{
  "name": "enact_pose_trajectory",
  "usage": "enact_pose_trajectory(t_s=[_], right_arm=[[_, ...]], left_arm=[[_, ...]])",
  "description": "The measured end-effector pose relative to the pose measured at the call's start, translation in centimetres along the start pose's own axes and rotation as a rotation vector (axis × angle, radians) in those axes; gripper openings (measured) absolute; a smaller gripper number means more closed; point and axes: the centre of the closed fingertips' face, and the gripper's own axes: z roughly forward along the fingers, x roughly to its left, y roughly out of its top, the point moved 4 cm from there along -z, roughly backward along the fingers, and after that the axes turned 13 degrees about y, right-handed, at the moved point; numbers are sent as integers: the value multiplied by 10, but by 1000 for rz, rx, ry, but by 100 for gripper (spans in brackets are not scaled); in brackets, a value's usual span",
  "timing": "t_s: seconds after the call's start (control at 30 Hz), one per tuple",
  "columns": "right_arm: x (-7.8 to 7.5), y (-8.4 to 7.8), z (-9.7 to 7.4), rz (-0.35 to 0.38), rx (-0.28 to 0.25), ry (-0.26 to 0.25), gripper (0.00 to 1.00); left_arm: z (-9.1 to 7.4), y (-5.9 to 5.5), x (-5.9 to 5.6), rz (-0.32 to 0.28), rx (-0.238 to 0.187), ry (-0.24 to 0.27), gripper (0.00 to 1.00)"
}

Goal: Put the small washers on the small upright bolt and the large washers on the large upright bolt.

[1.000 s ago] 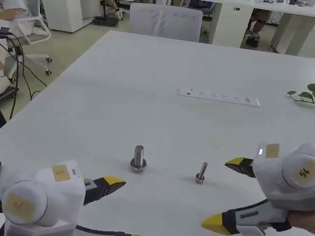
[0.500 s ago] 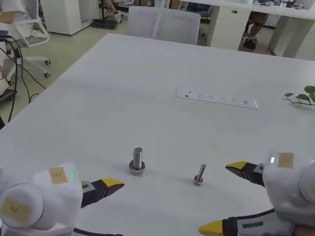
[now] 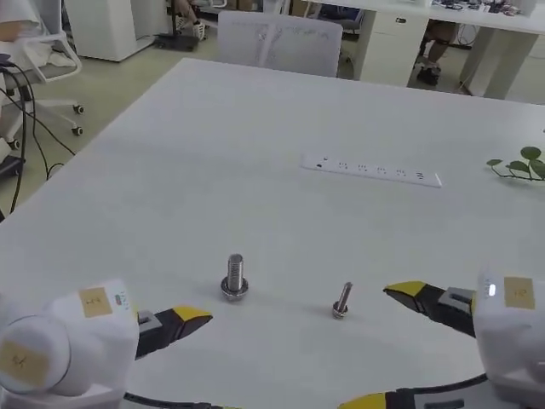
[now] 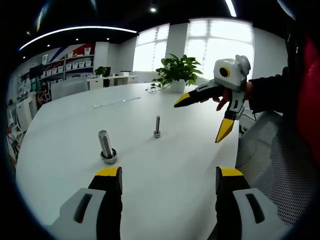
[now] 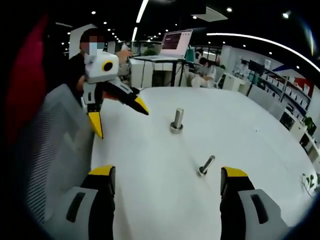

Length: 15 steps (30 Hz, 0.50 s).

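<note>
Both left gripper point(image 4: 169, 172) and right gripper point(image 5: 169, 171) hold jaws open above likely office table point(image 3: 255, 153).

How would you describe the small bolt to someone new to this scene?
On the white table, find the long power strip. Nearer the person stand two upright bolts, apart; the small bolt is the right one in the head view, thinner and shorter than the large bolt.

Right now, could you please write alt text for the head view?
Two upright bolts stand on a white table: a large bolt on the left, a small bolt on the right. The left gripper and right gripper, both open with yellow tips, flank them nearer the camera.
</note>
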Motion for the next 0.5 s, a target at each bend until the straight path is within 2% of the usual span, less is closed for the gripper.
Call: enact_pose_trajectory(t_s=[0.07,0.33,0.5], right_arm=[[2,2,1,18,-30,11,88],[8,-1,0,23,-56,31,90],[11,-4,-1,36,-98,43,91]], left_arm=[[0,0,0,0,2,1,76],[0,1,0,-2,-1,-2,77],[1,1,0,-3,-1,-5,77]])
